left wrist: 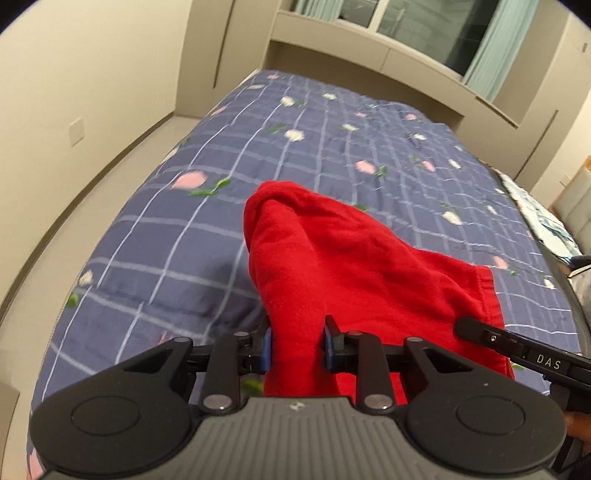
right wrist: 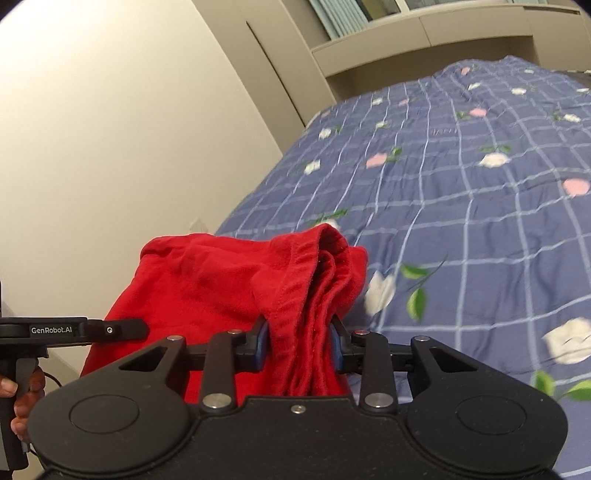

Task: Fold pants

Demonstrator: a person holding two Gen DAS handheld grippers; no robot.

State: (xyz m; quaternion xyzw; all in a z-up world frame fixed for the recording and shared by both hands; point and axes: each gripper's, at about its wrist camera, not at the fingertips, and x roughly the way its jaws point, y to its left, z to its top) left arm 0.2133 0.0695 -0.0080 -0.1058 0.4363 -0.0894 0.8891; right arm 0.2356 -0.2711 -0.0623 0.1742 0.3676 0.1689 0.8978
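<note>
The red pants [left wrist: 332, 258] hang bunched between my two grippers, held up above the bed. My left gripper [left wrist: 297, 345] is shut on a fold of the red cloth. My right gripper [right wrist: 299, 343] is shut on a bunched hemmed edge of the pants [right wrist: 295, 280]. The right gripper's finger [left wrist: 480, 332] shows at the right of the left wrist view, beside the cloth. The left gripper's finger [right wrist: 110, 329] shows at the left of the right wrist view. The lower part of the pants is hidden behind the gripper bodies.
The bed has a blue checked quilt with flowers [left wrist: 332, 140], which also shows in the right wrist view [right wrist: 461, 206]. A beige wall [left wrist: 92, 92] runs along the bed's left side. A window with green curtains [left wrist: 424, 26] is beyond the headboard shelf.
</note>
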